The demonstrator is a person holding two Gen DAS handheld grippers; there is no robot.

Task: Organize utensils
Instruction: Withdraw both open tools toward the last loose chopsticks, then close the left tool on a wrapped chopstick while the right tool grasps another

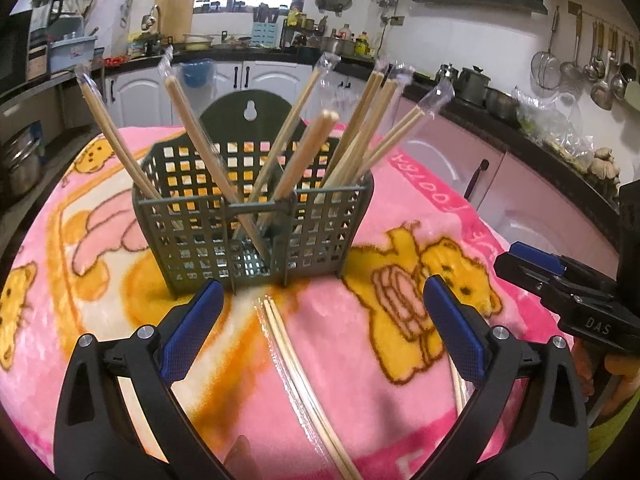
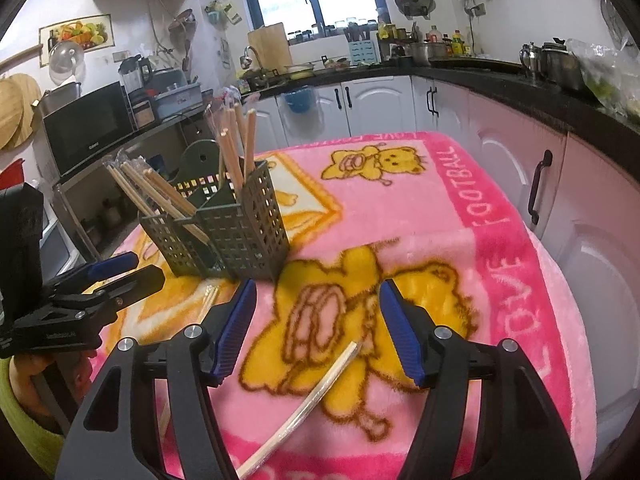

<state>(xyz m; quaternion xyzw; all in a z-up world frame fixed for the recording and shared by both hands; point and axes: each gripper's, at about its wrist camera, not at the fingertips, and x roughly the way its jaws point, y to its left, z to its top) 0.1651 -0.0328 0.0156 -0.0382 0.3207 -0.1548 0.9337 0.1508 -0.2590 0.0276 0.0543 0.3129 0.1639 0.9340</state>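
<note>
A dark green slotted utensil caddy (image 1: 256, 216) stands on the pink bear blanket (image 1: 400, 208), holding several wrapped wooden chopstick pairs (image 1: 296, 140). It also shows in the right wrist view (image 2: 236, 236). My left gripper (image 1: 320, 324) is open just in front of the caddy, above a wrapped chopstick pair (image 1: 300, 384) lying on the blanket. My right gripper (image 2: 316, 328) is open and empty, above another wrapped chopstick pair (image 2: 308, 400) on the blanket. Each gripper shows in the other's view: the right one (image 1: 532, 268) and the left one (image 2: 120, 272).
Kitchen counters with pots (image 1: 472, 80), a cutting board (image 1: 176, 12) and a microwave (image 2: 88, 128) ring the blanket-covered table. White and pink cabinet doors (image 2: 532, 184) stand close to the right edge. Hanging ladles (image 1: 600, 64) line the right wall.
</note>
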